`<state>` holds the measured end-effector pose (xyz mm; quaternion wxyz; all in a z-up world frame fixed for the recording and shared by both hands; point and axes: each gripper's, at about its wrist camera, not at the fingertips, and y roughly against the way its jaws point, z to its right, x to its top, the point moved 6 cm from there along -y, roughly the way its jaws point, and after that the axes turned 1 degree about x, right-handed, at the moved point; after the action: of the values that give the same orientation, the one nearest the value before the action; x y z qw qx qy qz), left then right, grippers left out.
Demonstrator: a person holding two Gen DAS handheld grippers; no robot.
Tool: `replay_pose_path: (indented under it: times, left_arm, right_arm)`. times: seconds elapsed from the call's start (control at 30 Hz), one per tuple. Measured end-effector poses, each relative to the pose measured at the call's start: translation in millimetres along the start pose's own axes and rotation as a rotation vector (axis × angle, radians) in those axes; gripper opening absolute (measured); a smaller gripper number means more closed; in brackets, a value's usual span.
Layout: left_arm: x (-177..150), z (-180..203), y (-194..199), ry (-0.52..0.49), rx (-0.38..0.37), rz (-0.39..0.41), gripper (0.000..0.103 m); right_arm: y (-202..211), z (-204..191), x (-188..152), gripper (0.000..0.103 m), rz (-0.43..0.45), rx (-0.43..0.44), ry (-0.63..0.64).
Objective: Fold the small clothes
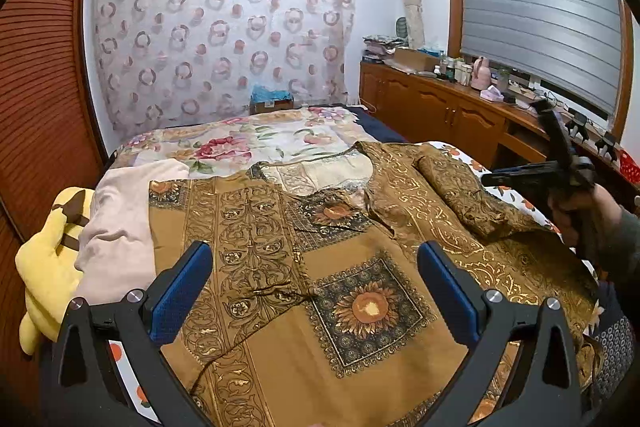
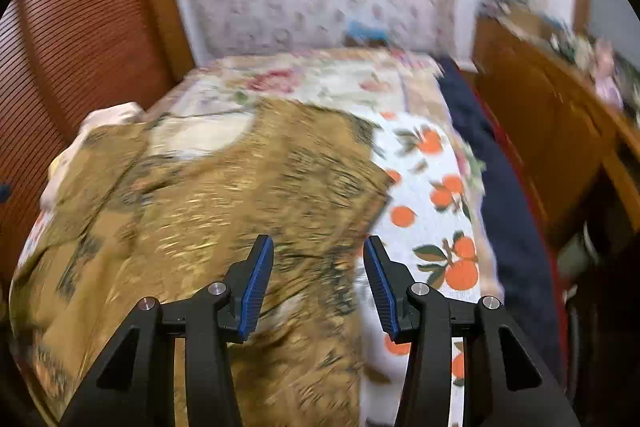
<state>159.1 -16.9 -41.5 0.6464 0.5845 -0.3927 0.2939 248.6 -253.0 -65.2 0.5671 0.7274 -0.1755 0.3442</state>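
A brown and gold patterned shirt (image 1: 344,259) lies spread on the bed, its right sleeve (image 1: 460,191) folded over onto the body. My left gripper (image 1: 316,259) is open and empty, held above the shirt's lower left part. My right gripper (image 2: 318,247) is open and empty above the shirt's right edge (image 2: 240,195); that view is blurred by motion. The right gripper also shows in the left wrist view (image 1: 556,163), held up in a hand at the right of the bed.
A pink cloth (image 1: 120,219) and a yellow plush toy (image 1: 48,259) lie at the bed's left. An orange-print sheet (image 2: 432,195) and floral quilt (image 1: 248,143) cover the bed. A wooden cabinet (image 1: 440,107) with clutter stands at the right, a slatted wardrobe (image 1: 40,87) at the left.
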Motion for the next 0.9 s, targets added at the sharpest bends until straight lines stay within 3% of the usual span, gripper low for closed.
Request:
replay_pose_path:
  times: [0.2,0.27,0.33,0.4,0.53,0.67,0.7,0.77,0.9]
  left_arm:
    - [-1,5,4,-0.028,-0.014,0.007,0.102]
    - [-1,3,4,-0.028,-0.011,0.008,0.102]
    - [-1,0,2,-0.020,-0.006,0.006,0.102]
    - [-1,-5,-1,-0.009,0.000,0.004,0.102]
    - [-2,-13,-6,0.010,0.006,0.003,0.102]
    - [0,-27,-20,0.017,0.001,-0.034,0.102]
    - [0,-32,-23,0.019,-0.004,-0.043,0.102]
    - [3,-41,-29,0.020,-0.012,-0.059,0.102]
    - [10,-62,-38,0.015,-0.011,-0.079,0.102]
  right_arm:
    - [-41,6,8,0.047,-0.069,0.022,-0.078]
    - [-47,3,17,0.023,-0.070,0.019,-0.066]
    - [-47,-1,27,0.008,-0.052,0.012,-0.043]
    - [-42,-11,36,0.007,-0.007,0.018,0.005]
    - [-30,-41,56,0.007,0.074,0.035,0.076]
    - [-28,-77,63,0.008,0.085,0.158,0.145]
    - [-30,-84,62,0.011,0.076,0.188,0.164]
    - [-34,-91,61,0.034,0.074,0.160,0.197]
    - [-42,-86,63,0.048,0.083,0.097,0.219]
